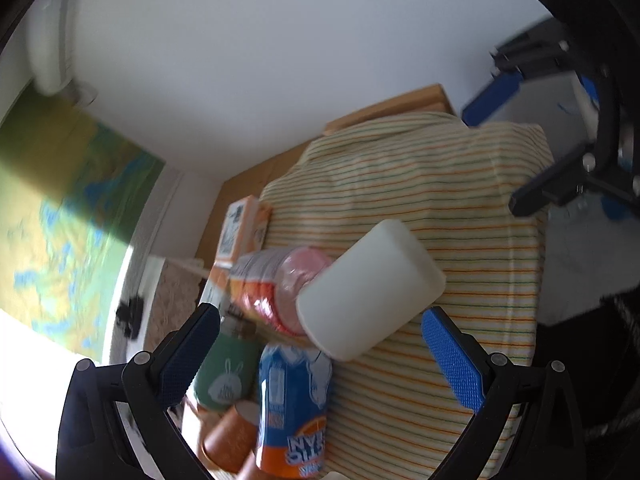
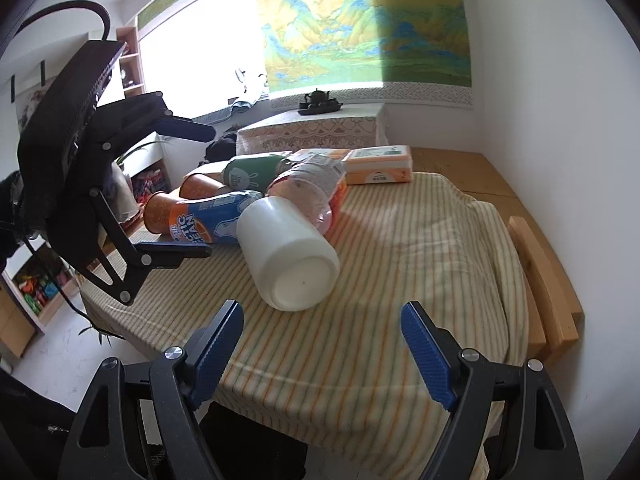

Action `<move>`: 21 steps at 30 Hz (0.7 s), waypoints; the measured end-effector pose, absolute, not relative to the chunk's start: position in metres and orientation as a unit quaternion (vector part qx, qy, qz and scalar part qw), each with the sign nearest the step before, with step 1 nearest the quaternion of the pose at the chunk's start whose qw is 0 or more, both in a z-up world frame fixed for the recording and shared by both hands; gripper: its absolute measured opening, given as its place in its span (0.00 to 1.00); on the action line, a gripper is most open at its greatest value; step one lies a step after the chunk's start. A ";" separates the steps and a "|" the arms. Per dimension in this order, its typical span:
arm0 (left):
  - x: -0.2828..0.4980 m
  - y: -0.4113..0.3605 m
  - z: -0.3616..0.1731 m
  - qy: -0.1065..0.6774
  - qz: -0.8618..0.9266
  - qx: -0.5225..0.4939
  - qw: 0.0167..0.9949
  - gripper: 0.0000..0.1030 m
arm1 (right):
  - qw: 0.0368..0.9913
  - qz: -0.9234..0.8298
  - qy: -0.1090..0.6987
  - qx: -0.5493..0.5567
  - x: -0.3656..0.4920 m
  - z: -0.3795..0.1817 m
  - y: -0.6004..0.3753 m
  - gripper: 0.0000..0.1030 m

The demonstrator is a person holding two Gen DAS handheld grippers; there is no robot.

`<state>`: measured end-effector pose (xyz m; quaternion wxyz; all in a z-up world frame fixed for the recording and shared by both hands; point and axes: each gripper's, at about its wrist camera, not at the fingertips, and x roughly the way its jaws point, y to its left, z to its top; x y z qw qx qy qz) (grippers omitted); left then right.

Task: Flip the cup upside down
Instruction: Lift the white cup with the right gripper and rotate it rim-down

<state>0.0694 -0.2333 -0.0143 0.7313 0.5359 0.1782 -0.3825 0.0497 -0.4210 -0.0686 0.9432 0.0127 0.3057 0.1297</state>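
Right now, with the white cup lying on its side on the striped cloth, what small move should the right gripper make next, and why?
Probably ease the right gripper forward so its open jaws straddle the white cup. The cup lies on its side, closed base toward this gripper, touching the clear bottle. Nothing is gripped yet, and the left gripper is also open, off to the side.

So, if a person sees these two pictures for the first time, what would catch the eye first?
First the white cup, lying on its side in the middle of the striped cloth, its closed base toward the right gripper, which stands open before it. Behind the cup is a pile of fallen things, among them a blue and orange can. The left gripper is open too, holding nothing.
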 end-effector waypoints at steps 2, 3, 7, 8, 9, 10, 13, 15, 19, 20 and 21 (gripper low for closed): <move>0.069 -0.248 -0.023 0.184 -0.402 0.562 0.699 0.99 | 0.943 0.121 0.310 0.024 0.046 -0.071 -0.429 0.75; 0.069 -0.254 -0.027 0.186 -0.406 0.575 0.686 0.99 | 0.943 0.116 0.312 0.028 0.045 -0.073 -0.433 0.75; 0.074 -0.275 -0.039 0.201 -0.425 0.606 0.641 0.99 | 0.941 0.099 0.321 0.045 0.041 -0.080 -0.446 0.75; 0.074 -0.280 -0.041 0.208 -0.431 0.610 0.631 0.99 | 0.940 0.098 0.324 0.051 0.041 -0.081 -0.449 0.75; 0.076 -0.284 -0.043 0.214 -0.436 0.616 0.621 0.99 | 0.939 0.096 0.326 0.057 0.040 -0.082 -0.452 0.75; 0.078 -0.287 -0.046 0.218 -0.439 0.621 0.612 0.99 | 0.938 0.095 0.327 0.062 0.040 -0.083 -0.455 0.75; 0.082 -0.293 -0.055 0.230 -0.441 0.632 0.594 0.99 | 0.936 0.096 0.329 0.078 0.041 -0.084 -0.462 0.75; 0.088 -0.298 -0.060 0.247 -0.448 0.628 0.586 0.99 | 0.935 0.098 0.329 0.087 0.042 -0.084 -0.465 0.75; 0.091 -0.302 -0.068 0.254 -0.453 0.628 0.580 0.98 | 0.934 0.101 0.329 0.097 0.043 -0.084 -0.466 0.75; 0.090 -0.302 -0.069 0.262 -0.454 0.626 0.577 0.94 | 0.933 0.101 0.330 0.098 0.044 -0.084 -0.466 0.75; 0.090 -0.302 -0.070 0.270 -0.456 0.622 0.576 0.92 | 0.933 0.102 0.332 0.099 0.044 -0.085 -0.466 0.75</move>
